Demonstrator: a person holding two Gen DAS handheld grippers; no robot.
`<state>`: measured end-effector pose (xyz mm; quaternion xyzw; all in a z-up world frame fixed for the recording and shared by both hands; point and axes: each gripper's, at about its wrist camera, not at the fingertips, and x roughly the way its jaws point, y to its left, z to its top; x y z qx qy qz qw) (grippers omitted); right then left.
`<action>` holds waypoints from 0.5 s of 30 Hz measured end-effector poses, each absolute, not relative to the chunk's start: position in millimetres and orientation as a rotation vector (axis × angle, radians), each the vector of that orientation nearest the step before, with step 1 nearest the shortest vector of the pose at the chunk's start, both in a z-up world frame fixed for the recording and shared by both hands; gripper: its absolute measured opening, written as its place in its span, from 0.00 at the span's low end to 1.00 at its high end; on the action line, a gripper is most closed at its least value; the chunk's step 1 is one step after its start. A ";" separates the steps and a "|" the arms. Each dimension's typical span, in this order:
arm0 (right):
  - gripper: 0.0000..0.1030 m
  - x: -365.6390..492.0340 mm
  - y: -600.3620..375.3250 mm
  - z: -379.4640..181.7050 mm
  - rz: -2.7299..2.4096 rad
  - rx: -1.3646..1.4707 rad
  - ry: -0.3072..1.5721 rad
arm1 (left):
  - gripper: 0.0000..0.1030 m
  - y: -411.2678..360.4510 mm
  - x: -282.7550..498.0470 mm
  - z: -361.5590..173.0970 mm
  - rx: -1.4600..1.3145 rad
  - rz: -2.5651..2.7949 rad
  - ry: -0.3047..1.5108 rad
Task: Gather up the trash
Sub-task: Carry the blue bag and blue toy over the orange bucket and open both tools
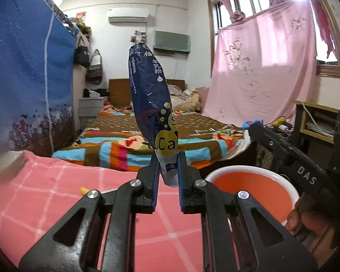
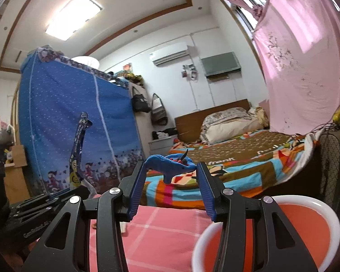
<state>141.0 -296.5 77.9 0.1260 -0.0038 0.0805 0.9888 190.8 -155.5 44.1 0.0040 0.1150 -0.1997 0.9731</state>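
Left gripper point(image 1: 167, 170) is up close, pinching the bottom edge of a dark blue sachet point(image 1: 150, 95) that sticks straight up over the pink checked cloth point(image 1: 56, 195). Right gripper point(image 2: 171, 174) has a crumpled blue glove point(image 2: 170, 162) wedged between its tips, jaws fairly wide. White bin point(image 1: 290, 188) with the orange inside sits just below, near both. Colourful bed point(image 2: 249, 156) behind.

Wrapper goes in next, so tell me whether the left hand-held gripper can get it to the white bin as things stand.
Probably yes. The left hand-held gripper holds the wrapper upright, and the white bin sits open just beside it with nothing over its mouth. The right hand-held gripper hovers nearby and might crowd the path.
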 end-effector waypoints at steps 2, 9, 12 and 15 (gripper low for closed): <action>0.44 137.8 -304.5 75.9 0.138 0.260 -0.001 | 0.18 -163.4 188.0 42.6 0.010 -0.426 0.245; 0.44 135.9 -326.5 67.0 0.050 0.281 0.069 | 0.18 -193.9 189.0 36.4 0.016 -0.515 0.316; 0.44 135.1 -335.5 63.5 0.021 0.295 0.096 | 0.18 -205.4 190.7 33.1 0.021 -0.543 0.344; 0.44 133.4 -345.0 60.4 -0.005 0.309 0.119 | 0.18 -216.6 193.2 30.6 0.025 -0.565 0.371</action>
